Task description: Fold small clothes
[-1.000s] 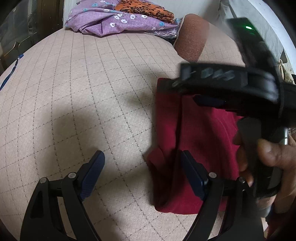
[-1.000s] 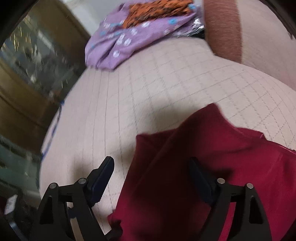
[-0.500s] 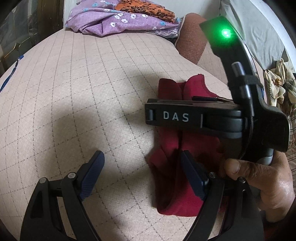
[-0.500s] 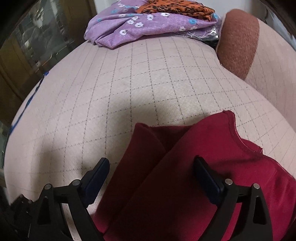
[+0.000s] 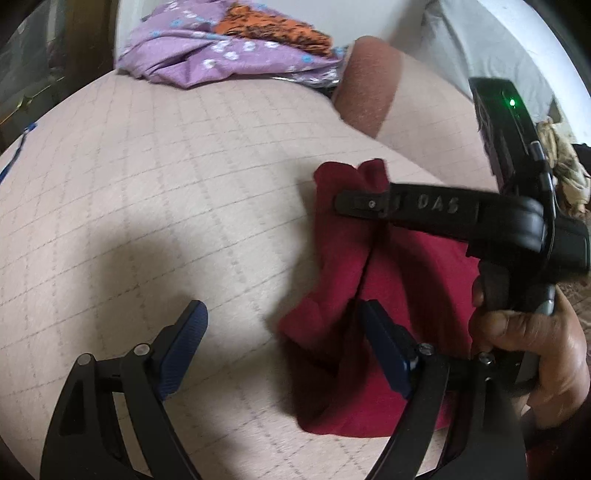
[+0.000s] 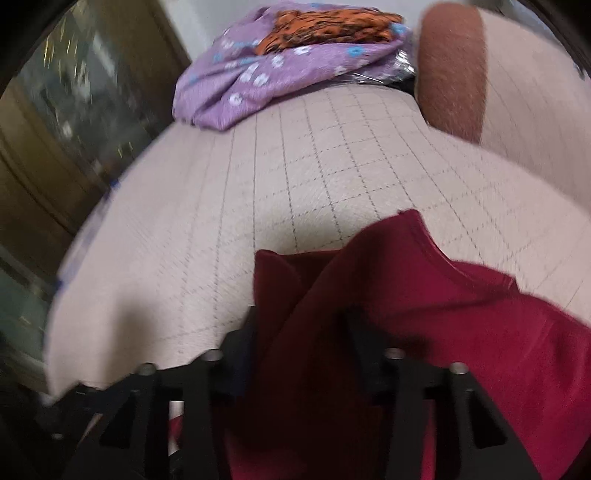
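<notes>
Dark red garment [image 5: 388, 295] lies partly folded on a beige quilted bed [image 5: 166, 206], toward its right side.

Left wrist view: left claw [image 5: 284, 350] released, blue pads spread wide; the left pad [image 5: 183, 347] is over bare quilt, the right pad over the garment's near left edge, nothing between them. This view alone shows the right claw [image 5: 347, 203] from outside: black body lettered "DAS", green light lit, held in the right hand [image 5: 528, 339], tip reaching over the garment's far end.

Right wrist view: blurred. Red cloth [image 6: 424, 332] rises up between the right claw's [image 6: 299, 332] fingers and drapes over them; jaws look narrowed on the fabric, though whether they are fully clenched cannot be told. A raised fold peaks just ahead.

Both views: purple floral cloth [image 6: 280, 70] with an orange patterned piece [image 6: 325, 26] on top at the far edge of the bed, and a brown bolster [image 5: 369, 92] beside them.
</notes>
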### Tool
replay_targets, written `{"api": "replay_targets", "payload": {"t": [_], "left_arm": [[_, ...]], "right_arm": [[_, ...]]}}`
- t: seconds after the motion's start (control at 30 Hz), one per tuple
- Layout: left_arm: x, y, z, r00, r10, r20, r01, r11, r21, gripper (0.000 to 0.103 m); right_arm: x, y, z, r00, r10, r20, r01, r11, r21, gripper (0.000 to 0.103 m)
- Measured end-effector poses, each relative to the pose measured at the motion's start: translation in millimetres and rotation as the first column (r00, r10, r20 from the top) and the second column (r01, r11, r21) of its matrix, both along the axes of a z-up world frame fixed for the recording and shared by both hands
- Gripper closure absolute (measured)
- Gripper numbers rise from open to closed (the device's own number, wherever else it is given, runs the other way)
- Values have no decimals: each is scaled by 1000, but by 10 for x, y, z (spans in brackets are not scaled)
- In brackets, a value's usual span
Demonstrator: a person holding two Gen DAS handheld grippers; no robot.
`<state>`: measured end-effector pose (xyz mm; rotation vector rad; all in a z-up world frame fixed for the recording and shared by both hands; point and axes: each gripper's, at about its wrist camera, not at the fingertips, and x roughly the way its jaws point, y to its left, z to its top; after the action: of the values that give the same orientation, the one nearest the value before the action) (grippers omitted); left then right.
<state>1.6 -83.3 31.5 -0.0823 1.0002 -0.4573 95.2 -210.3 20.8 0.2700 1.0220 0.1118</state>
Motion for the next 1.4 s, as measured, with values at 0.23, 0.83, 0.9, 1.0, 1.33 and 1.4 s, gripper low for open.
{"api": "replay_targets", "payload": {"t": [0.23, 0.83, 0.9, 1.0, 1.33, 1.4], "left_arm": [[65, -126, -29, 993, -106, -59, 96, 984, -151, 17], [-164, -202, 110, 987, -158, 14, 158, 970, -185, 77], [-236, -233, 177, 983, -179, 48, 184, 967, -174, 78], [-316, -265, 209, 977, -199, 79, 209, 967, -145, 78], [-335, -415, 156, 974, -209, 88, 211, 977, -25, 56], [-328, -431, 111, 974, -207, 89, 208, 978, -6, 54]], "right_arm": [[-74, -288, 0, 999, -44, -1, 44, 983, 179, 82], [44, -58, 172, 994, 5, -112, 9, 992, 127, 24], [79, -24, 119, 989, 12, -145, 5, 993, 116, 23], [110, 17, 54, 987, 18, -159, -4, 996, 88, 22], [-70, -150, 2, 998, 0, -70, 3, 999, 47, 77], [-90, -174, 12, 998, 3, -61, 1, 999, 54, 78]]}}
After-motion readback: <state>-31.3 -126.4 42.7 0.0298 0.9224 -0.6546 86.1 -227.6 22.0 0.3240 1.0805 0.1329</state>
